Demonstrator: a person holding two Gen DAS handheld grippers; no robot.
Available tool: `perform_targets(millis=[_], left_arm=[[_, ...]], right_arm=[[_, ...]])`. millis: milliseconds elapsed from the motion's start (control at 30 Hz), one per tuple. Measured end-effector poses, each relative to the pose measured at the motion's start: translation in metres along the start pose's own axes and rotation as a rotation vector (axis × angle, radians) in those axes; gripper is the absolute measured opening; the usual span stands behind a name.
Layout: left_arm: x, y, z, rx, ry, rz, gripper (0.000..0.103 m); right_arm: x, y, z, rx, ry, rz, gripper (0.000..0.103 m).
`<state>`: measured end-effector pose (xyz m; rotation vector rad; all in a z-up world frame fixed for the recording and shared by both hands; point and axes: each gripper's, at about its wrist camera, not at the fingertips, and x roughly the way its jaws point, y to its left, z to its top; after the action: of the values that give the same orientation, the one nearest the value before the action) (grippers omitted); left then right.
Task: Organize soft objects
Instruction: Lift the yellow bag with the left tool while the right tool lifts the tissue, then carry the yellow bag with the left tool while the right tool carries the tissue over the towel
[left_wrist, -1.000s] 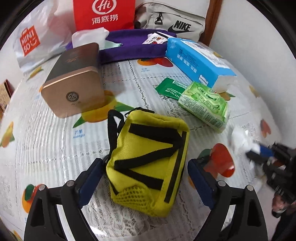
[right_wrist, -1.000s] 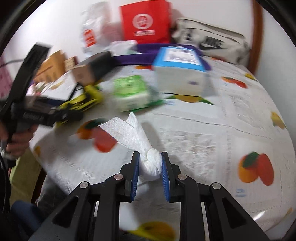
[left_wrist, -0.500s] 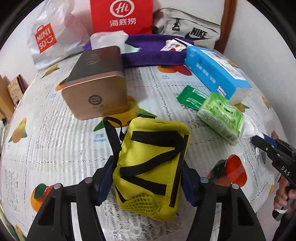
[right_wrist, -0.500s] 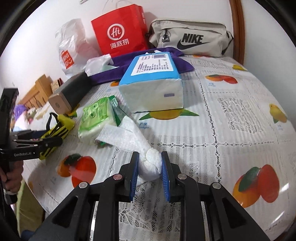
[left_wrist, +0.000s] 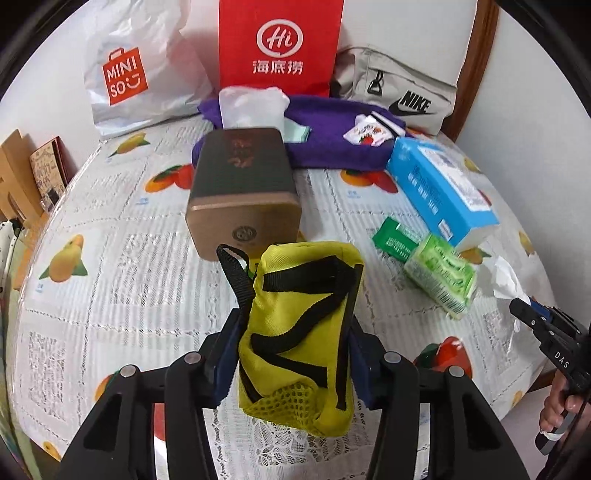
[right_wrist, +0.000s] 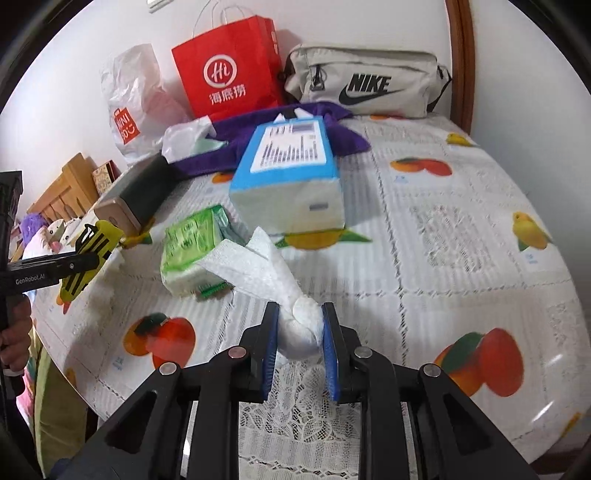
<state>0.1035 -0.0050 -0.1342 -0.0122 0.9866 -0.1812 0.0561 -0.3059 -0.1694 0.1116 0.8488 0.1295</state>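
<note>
Left wrist view: the left gripper (left_wrist: 293, 354) has just been closing and now has the yellow pouch (left_wrist: 301, 332) squeezed between its blue pads, about half open around it. The pouch has black straps and a mesh pocket at the near end, and it looks lifted a bit off the fruit-print tablecloth (left_wrist: 110, 280), though that's hard to say for sure from this angle. Right behind it sits a bronze tin (left_wrist: 243, 195). Further back there's a purple cloth (left_wrist: 332, 147) with a white tissue bag (left_wrist: 251, 107) at its left end, then a red paper bag (left_wrist: 280, 44), a Miniso bag (left_wrist: 129, 81) and a grey Nike bag (left_wrist: 399, 96) against the wall. Off to the right: a blue tissue box (left_wrist: 439, 192) and a green tissue pack (left_wrist: 439, 277) just beside each other.

Right wrist view: the right gripper (right_wrist: 300, 343) is nearly closed, pinching a wadded white paper towel (right_wrist: 273, 280) by its bunched end. The loose end fans out toward the green tissue pack (right_wrist: 192, 251), with the blue tissue box (right_wrist: 291, 177) behind it. At the left edge you can see the left gripper (right_wrist: 79, 260) holding the yellow pouch (right_wrist: 90, 254) near the table's edge, and a hand (right_wrist: 16, 343) below.
</note>
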Motion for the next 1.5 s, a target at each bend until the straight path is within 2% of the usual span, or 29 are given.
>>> perform_targets(millis=[333,667,933,1500], left_arm=[[-0.029,0.008,0.018,-0.029,-0.066,-0.027,0.048],[-0.045,0.019,0.046,-0.069,-0.119,-0.03,0.048],[-0.047,0.02,0.079,-0.072,-0.155,-0.027,0.048],[-0.02,0.012,0.144,-0.053,-0.168,-0.029,0.048]], right_arm=[[-0.024,0.009,0.028,-0.032,-0.063,-0.014,0.022],[-0.029,0.017,0.063,-0.065,-0.103,0.003,0.022],[-0.02,0.023,0.102,-0.095,-0.128,0.018,0.022],[0.027,0.037,0.173,-0.122,-0.13,0.053,0.023]])
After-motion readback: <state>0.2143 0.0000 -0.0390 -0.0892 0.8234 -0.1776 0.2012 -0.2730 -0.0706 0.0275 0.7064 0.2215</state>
